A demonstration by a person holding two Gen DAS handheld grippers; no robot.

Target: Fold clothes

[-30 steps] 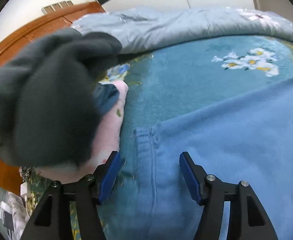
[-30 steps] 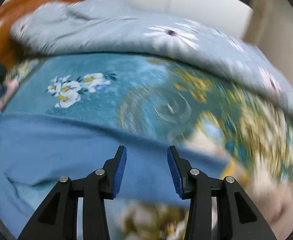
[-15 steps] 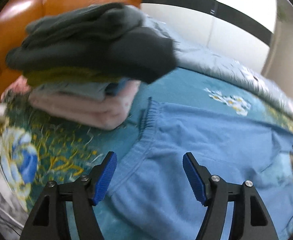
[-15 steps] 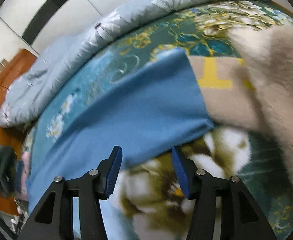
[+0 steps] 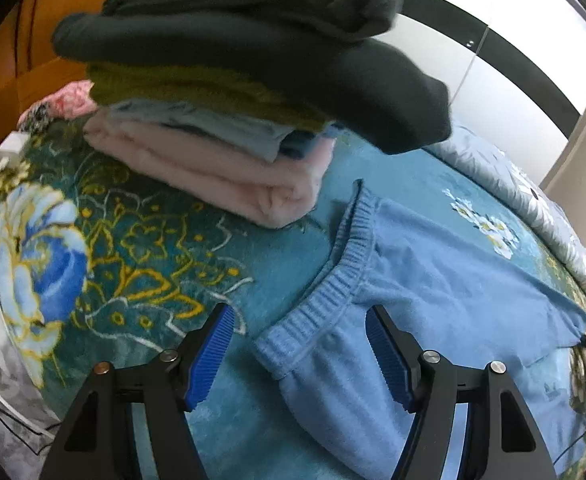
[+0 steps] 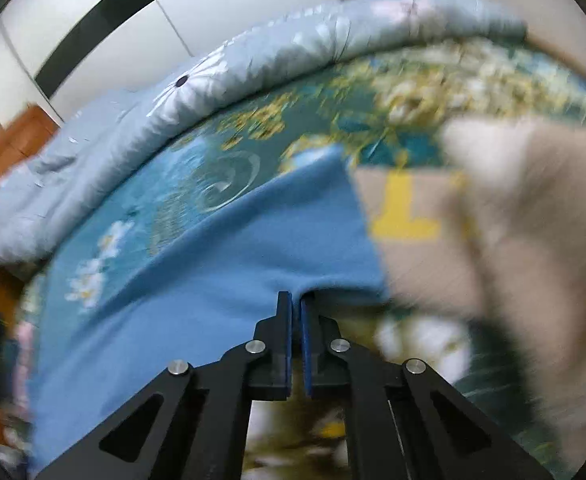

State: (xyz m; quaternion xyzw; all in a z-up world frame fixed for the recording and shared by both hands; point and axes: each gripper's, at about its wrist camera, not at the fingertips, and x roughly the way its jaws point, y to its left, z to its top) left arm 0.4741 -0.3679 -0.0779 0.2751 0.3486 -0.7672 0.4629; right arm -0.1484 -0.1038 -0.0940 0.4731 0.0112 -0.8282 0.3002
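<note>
Bed with teal floral blanket (image 5: 141, 264). Blue trousers (image 5: 433, 292) lie flat upon it; folded stack (image 5: 221, 132) just beside their waistband; rolled grey quilt (image 6: 253, 64) beyond them; beige garment (image 6: 493, 240) at their leg end.

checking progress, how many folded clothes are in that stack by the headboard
5 visible: dark green top layer, olive one under it, pale blue, a navy edge, and pink at the bottom. Thinner pieces may be hidden between.

Teal floral bedspread (image 5: 141, 264) under everything, rumpled grey-blue duvet (image 6: 253, 64) bunched along the far side, white charger (image 5: 9, 149) far left.
</note>
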